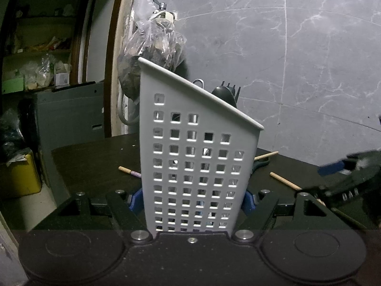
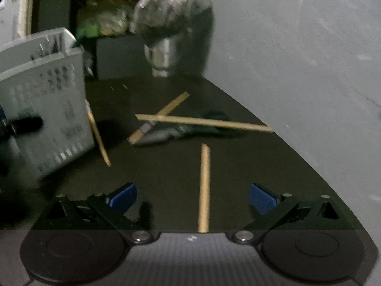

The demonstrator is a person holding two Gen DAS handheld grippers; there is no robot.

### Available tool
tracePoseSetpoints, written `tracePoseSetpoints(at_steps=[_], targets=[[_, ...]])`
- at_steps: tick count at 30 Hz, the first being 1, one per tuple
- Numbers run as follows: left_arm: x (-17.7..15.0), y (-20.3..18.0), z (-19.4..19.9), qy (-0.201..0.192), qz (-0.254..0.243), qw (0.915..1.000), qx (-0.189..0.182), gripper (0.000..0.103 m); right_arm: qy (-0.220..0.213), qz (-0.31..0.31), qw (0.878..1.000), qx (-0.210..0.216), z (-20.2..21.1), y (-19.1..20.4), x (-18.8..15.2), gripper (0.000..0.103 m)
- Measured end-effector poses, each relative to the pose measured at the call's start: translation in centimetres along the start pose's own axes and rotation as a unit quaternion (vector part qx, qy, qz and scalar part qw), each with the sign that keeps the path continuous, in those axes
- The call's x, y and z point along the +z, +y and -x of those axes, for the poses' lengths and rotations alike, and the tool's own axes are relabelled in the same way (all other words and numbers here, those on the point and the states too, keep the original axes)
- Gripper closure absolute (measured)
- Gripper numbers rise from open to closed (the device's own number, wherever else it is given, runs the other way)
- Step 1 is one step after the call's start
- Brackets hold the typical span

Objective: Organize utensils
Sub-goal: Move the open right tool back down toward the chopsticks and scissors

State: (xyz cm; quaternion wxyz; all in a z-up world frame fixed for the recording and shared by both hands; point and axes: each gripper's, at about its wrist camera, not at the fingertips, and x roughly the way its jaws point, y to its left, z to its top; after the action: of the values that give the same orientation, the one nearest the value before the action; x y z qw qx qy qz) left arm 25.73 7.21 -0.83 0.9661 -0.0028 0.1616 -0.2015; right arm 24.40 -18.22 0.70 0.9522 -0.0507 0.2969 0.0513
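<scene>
Chopstick (image 2: 204, 188) base hidden; basket (image 1: 197, 157) contents possibly fork.

Left tool (image 1: 193, 199) clamped, pads pressing; right tool (image 2: 193, 199) spread wide

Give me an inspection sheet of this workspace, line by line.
Surface: dark tabletop, mostly bare.
Job's things: white perforated plastic utensil caddy, tilted, dark fork and spoon inside; four loose wooden chopsticks on the table; green-handled scissors under two of them.
Clutter: clear plastic bag hanging behind the caddy.
Grippers: left gripper clamped on the caddy; right gripper open over one chopstick.
Cables: pale cord by the wall.
Surroundings: grey marbled wall; cluttered shelves.
</scene>
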Motion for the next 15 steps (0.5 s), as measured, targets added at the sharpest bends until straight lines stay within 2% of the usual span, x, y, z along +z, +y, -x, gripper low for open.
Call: tracePoseSetpoints(at_steps=[4,9,15], targets=[[0.0,-0.1,0.1,0.0,0.0,1.0,0.001,0.026,-0.021,0.023,0.999,0.017,-0.9,0.8,2.2,0.0],[0.1,0.0,0.1,0.0,0.001,1.0,0.0,0.026,-0.022,0.051,0.998,0.043,-3.1,2.1,4.4,0.001],[0.1,0.1,0.1,0.001,0.0,1.0,0.001,0.026,-0.029,0.083,0.996,0.03,-5.3,2.3,5.8,0.001]])
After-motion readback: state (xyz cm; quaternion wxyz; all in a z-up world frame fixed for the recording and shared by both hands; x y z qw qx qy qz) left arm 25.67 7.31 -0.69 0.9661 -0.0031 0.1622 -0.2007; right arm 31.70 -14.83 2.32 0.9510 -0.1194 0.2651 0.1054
